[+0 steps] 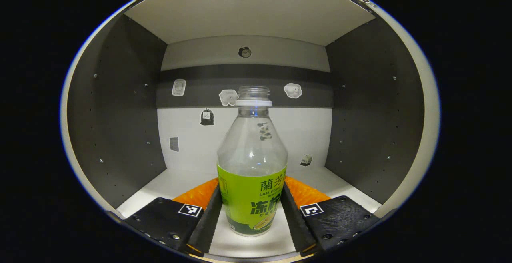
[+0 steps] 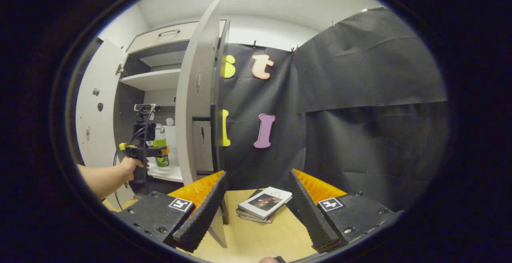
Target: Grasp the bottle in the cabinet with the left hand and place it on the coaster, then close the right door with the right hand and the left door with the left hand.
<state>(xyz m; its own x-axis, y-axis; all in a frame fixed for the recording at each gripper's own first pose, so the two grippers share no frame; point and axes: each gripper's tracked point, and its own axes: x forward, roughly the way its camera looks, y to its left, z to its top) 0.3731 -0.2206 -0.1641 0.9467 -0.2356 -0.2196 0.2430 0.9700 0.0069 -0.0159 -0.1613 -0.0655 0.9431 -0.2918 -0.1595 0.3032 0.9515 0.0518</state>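
A clear capless bottle (image 1: 252, 163) with a green label stands upright on the white cabinet shelf (image 1: 160, 187). My left gripper (image 1: 251, 187) is open, with one finger on each side of the label, close against it. The right gripper view shows that left gripper (image 2: 144, 150), held by a hand (image 2: 130, 167), reaching into the cabinet next to the bottle (image 2: 161, 143). My right gripper (image 2: 258, 175) is open and holds nothing, hanging above the wooden table (image 2: 256, 239). Both doors stand open: the right door (image 2: 198, 103) is edge-on, and the left door (image 2: 94, 107) is swung aside.
Dark grey side walls (image 1: 120, 127) and a white ceiling panel close in the cabinet compartment, and small stickers dot its back wall. A stack of books (image 2: 264, 203) lies on the table below my right gripper. Another shelf (image 2: 152, 79) sits higher in the cabinet.
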